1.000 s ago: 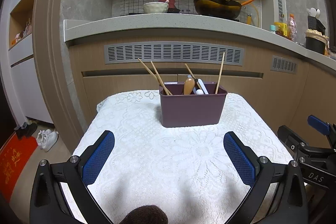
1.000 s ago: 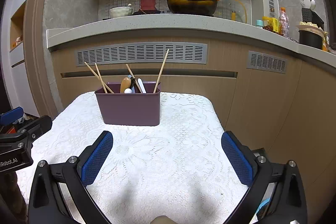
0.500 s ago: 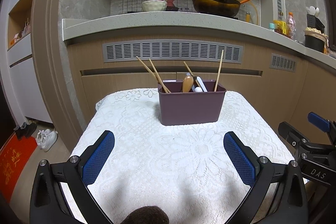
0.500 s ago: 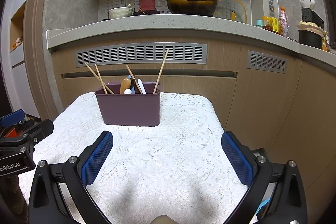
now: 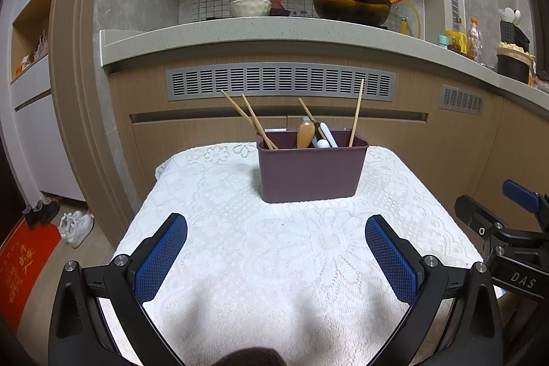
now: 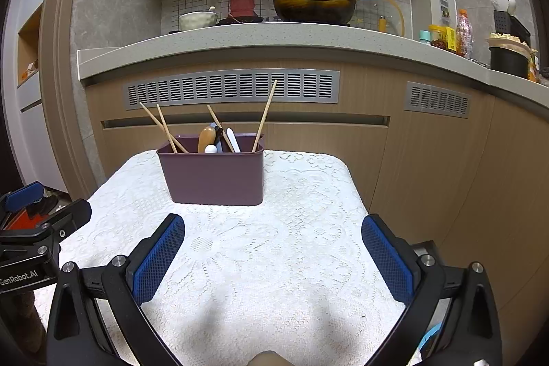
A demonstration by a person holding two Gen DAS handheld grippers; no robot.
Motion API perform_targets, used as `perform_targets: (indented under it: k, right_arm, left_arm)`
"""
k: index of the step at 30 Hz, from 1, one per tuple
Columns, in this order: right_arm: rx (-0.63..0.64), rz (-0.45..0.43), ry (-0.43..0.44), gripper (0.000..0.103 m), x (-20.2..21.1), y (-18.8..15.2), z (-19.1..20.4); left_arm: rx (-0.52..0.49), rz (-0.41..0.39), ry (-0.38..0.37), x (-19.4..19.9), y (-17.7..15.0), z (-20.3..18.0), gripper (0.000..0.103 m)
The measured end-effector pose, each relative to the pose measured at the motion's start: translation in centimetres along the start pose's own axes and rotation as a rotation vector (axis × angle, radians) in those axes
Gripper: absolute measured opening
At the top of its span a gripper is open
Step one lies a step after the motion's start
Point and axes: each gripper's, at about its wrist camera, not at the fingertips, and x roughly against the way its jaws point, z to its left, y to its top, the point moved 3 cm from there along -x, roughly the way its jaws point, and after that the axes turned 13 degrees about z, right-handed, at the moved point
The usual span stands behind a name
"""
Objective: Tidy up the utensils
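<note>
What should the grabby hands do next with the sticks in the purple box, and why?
Probably nothing much more than backing away. Both the left gripper and the right gripper are open and empty, the chopsticks and other utensils already stand inside the purple box, and nothing loose shows on the lace tablecloth. So the tidying looks done.

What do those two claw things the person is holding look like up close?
Each gripper is a black frame of angled struts with silver bolt heads, carrying two long fingers faced with blue, grid-textured pads. The left gripper and right gripper look alike. White lettering shows on their sides: "GenRobot.AI" on the left, "DAS" on the right. No sleeves or cables are visible.
</note>
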Motion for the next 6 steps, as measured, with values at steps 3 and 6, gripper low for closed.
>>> perform_targets:
  k: [3,6]
  right_arm:
    - [0.001,0.003,0.004,0.102,-0.17,0.06,-0.01]
    - [0.000,0.005,0.004,0.102,-0.26,0.06,0.02]
  left_arm:
    - [0.002,0.002,-0.005,0.05,-0.03,-0.03,0.103]
    - [-0.006,0.006,-0.005,-0.18,-0.09,0.01,0.103]
